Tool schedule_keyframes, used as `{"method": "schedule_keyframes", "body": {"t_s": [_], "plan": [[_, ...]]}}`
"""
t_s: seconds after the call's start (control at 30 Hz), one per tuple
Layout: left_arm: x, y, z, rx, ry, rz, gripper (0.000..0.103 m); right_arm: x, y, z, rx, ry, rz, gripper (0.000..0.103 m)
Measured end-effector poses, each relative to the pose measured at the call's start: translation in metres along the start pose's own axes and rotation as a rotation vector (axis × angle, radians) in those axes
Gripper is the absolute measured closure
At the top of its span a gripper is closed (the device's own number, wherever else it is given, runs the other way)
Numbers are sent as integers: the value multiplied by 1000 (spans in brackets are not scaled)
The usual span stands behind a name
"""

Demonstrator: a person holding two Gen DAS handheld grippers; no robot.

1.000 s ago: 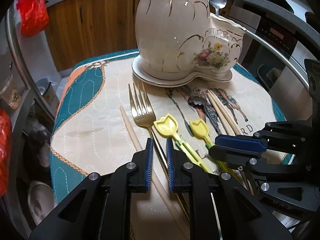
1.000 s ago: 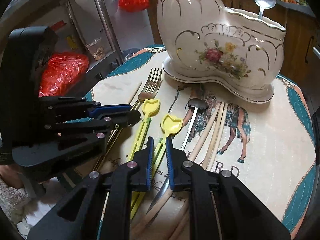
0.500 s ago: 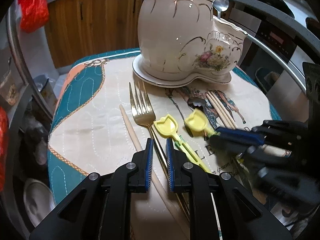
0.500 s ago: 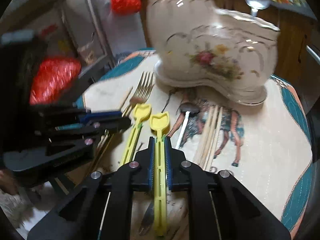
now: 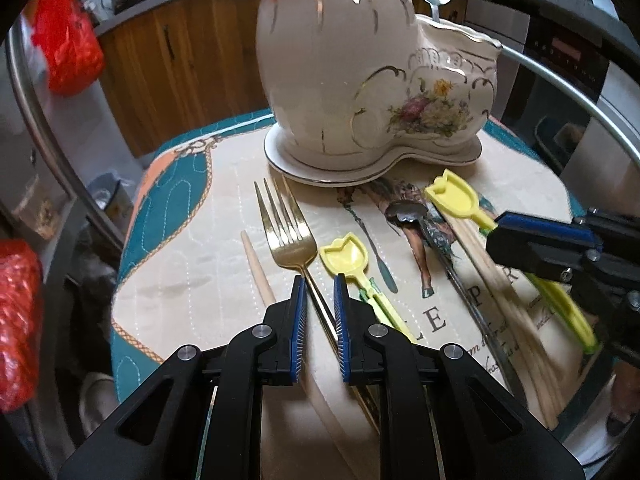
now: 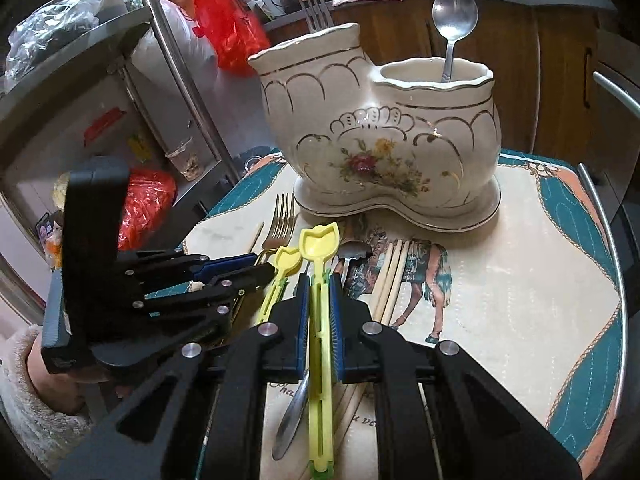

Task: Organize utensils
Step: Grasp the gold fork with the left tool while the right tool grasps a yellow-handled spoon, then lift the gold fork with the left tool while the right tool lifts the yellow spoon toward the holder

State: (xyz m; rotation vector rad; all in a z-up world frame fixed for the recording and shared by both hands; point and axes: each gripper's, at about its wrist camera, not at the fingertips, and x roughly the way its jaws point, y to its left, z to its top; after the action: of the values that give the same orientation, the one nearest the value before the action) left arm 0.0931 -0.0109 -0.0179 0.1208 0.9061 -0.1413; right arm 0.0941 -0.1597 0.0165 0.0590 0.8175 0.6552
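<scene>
A cream ceramic boot-shaped holder [image 5: 360, 80] [image 6: 380, 140] stands at the back of the cloth, with a steel spoon [image 6: 454, 12] in its low part and a fork [image 6: 318, 8] in its tall part. My right gripper [image 6: 320, 280] [image 5: 520, 236] is shut on a yellow tulip-headed utensil [image 6: 320, 240] [image 5: 454, 198], held off the cloth. A second yellow utensil [image 5: 346, 254], a gold fork [image 5: 286, 236], a dark spoon [image 5: 406, 212], chopsticks [image 5: 500, 300] and a single chopstick [image 5: 258, 272] lie flat. My left gripper [image 5: 320, 300] [image 6: 260, 270] hovers over the fork's handle, jaws narrowly apart, gripping nothing.
The quilted cloth [image 5: 172, 208] covers a small round table with a metal rail [image 6: 612, 264]. Red plastic bags [image 5: 64, 40] [image 6: 144, 204] hang at the left. Wooden cabinets [image 5: 180, 60] stand behind. A hand in a fuzzy sleeve [image 6: 24, 380] holds the left gripper.
My right gripper has closed on the yellow utensil and raised it off the cloth, toward the holder. The left gripper has hardly moved.
</scene>
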Motion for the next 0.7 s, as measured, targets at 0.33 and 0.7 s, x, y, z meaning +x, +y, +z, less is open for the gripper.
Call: {"method": "schedule_keyframes", "body": {"t_s": [0.33,0.7], "plan": [[-5,22,-1,-106,-41,-82,95,-16,-11,-1,16,-62,22,93],[-41,40,-4,-215,-194,-178,97,-32,-18,0,41,-137,41,93]]}}
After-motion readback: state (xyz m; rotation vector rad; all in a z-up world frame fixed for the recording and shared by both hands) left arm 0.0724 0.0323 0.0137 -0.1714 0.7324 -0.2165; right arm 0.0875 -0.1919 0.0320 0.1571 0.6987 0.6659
